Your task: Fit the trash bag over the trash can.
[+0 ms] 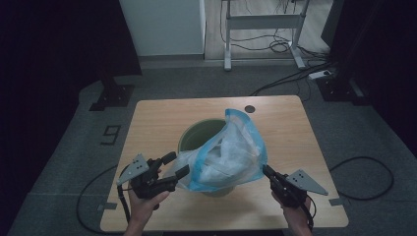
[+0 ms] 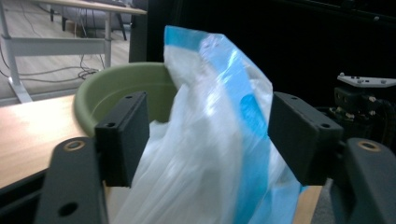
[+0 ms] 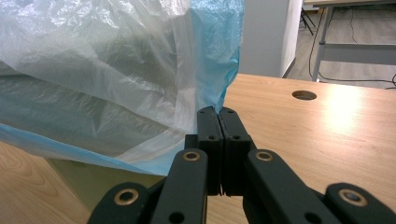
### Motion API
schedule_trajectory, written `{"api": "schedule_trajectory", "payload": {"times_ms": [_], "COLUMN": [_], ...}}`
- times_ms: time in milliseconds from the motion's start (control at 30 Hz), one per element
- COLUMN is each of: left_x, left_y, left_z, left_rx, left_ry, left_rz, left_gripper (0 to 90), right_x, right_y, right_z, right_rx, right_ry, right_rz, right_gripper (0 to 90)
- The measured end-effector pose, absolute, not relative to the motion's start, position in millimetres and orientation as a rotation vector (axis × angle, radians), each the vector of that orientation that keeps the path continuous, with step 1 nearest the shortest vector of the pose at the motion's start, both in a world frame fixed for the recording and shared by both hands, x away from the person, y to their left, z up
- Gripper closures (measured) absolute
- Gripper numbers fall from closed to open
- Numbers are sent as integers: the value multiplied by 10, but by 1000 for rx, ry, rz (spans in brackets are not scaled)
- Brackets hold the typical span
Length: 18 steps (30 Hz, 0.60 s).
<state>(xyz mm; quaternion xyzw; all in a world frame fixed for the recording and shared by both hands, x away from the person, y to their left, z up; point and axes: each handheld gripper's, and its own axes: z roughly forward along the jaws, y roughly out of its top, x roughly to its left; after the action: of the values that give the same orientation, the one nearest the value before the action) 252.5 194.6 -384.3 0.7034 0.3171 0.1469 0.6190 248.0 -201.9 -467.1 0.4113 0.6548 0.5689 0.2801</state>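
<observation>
Right gripper [image 3: 219, 112] jaws pinch the blue-edged plastic bag's [image 1: 226, 157] rim while the left gripper [image 2: 210, 135] jaws stand spread around loose film, the liner half-draped over the green bin [image 1: 196, 135] mid-tabletop, not yet seated.

The plastic bag [image 1: 228, 155] drapes over the green bin [image 1: 196, 135], blocking its mouth; bare table [image 1: 290, 128] flanks both sides.
</observation>
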Motion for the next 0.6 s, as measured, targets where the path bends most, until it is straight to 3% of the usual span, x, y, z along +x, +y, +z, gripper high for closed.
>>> {"api": "schedule_trajectory", "payload": {"times_ms": [233, 300, 333, 433, 467, 533, 600], "left_x": [2588, 2613, 2628, 2683, 2701, 2727, 2754], "left_y": [1616, 1544, 1526, 1530, 1543, 1578, 1632], "left_z": [-3765, -3777, -3786, -3811, -3812, -3814, -3808], "left_rx": [1727, 1767, 1787, 1808, 1808, 1795, 1764], "left_ry": [711, 733, 730, 711, 719, 741, 756], "left_rz": [396, 444, 448, 397, 388, 407, 404], "left_gripper": [236, 414, 414, 726, 788, 870, 893], "right_x": [2466, 2460, 2455, 2442, 2439, 2439, 2444], "right_y": [-2034, -2036, -2038, -2047, -2051, -2062, -2077], "right_z": [-4668, -4666, -4665, -4666, -4670, -4684, -4699], "right_rx": [1109, 1109, 1108, 1099, 1096, 1094, 1099], "right_ry": [1744, 1741, 1739, 1735, 1737, 1740, 1741], "right_rz": [1530, 1533, 1534, 1532, 1529, 1522, 1517], "right_gripper": [876, 875, 875, 875, 875, 875, 876]}}
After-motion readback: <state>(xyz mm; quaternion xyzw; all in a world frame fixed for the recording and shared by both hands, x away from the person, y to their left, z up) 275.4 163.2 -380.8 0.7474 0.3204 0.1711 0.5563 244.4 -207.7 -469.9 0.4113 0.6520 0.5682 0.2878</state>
